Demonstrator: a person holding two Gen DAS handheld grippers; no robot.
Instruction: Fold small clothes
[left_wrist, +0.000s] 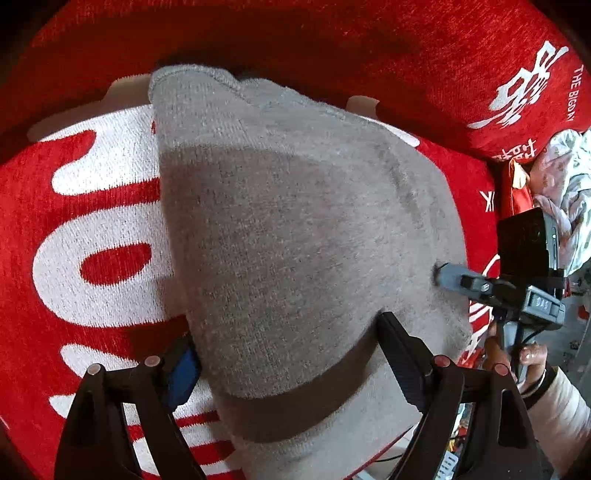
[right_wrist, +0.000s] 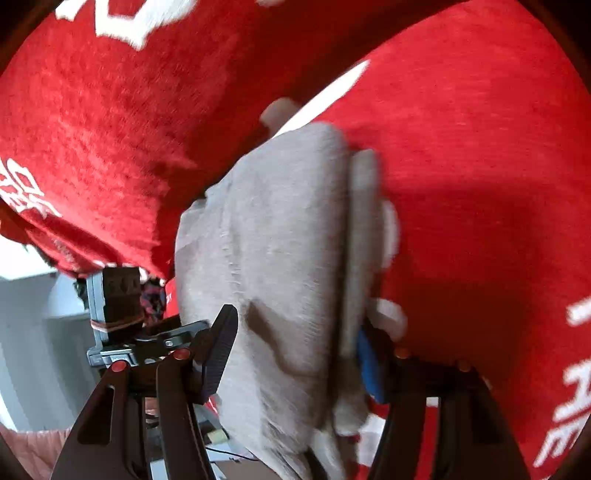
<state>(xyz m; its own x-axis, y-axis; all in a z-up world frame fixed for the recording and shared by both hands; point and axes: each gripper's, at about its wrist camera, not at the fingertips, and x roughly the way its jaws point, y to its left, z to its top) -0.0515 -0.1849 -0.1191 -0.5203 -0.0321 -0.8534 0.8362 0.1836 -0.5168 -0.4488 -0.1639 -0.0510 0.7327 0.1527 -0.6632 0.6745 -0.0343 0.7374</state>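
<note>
Two black-fingered grippers frame one small grey knitted garment (left_wrist: 295, 229), which lies on a red plush cover with large white lettering (left_wrist: 74, 229).

From the left wrist camera, going left to right: the cover's white letters spread out beyond the left finger, whose blue pad (left_wrist: 183, 373) sits at the garment's near left edge. The left gripper (left_wrist: 291, 365) stands with its jaws spread wide, and the grey cloth fills the whole gap between them; whether the pads actually press the fabric cannot be told. The garment is a soft, fuzzy, evenly grey piece, folded into a rounded, tapering shape with a stitched hem at its far end and a faint curved seam toward its right side. A broad shadow crosses its middle. Past the right finger, the right gripper (left_wrist: 447, 275) touches the garment's right edge, held by a hand (left_wrist: 528, 356) in a pale sleeve. Further right lies crumpled floral-print cloth (left_wrist: 565, 192).

From the right wrist camera, the other tool's body (right_wrist: 118, 321) shows left of the jaws. The right gripper (right_wrist: 291, 354) has its jaws parted around the layered grey cloth (right_wrist: 280, 236), which hangs bunched between them; this view is blurred, so a firm pinch cannot be confirmed.
</note>
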